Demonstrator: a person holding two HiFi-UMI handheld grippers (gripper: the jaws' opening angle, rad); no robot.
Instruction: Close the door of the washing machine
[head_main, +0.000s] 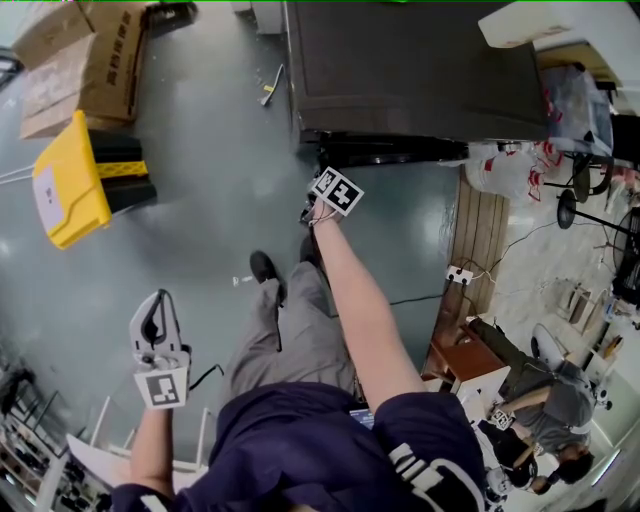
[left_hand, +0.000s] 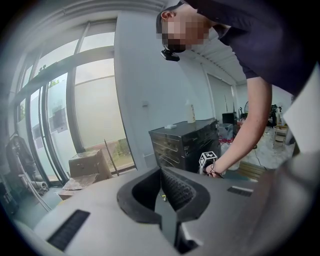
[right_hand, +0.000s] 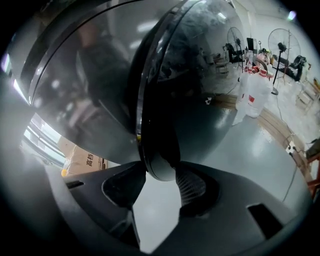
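In the head view the washing machine (head_main: 415, 60) fills the top middle of the frame, its dark top facing the camera and its front edge towards the person. Cardboard boxes (head_main: 85, 55) lie at the upper left, and a yellow folded sign (head_main: 68, 185) sits below them on the grey floor. To the machine's right are white bags (head_main: 505, 165), wooden boards (head_main: 485, 225) with a power strip (head_main: 460, 272) at their lower end, and standing fans (head_main: 580, 190) at the right edge. A second person (head_main: 545, 400) sits at the lower right, well apart from the machine. The wearer's own legs and a dark shoe (head_main: 265, 268) stand just in front of the machine, below the outstretched right arm. The door (right_hand: 142, 90) hangs at the machine's front and is seen edge-on in the right gripper view. Its dark rim runs as a long curve from the top middle of that frame down to the bottom middle, with shiny rounded faces bulging to either side. The right gripper (right_hand: 161, 172) has its jaws spread wide and pinching the lowest part of that rim, which lies against both pads. The left gripper (head_main: 155, 303) hangs at the lower left of the head view, far from the machine, its jaws pressed together with nothing between them.
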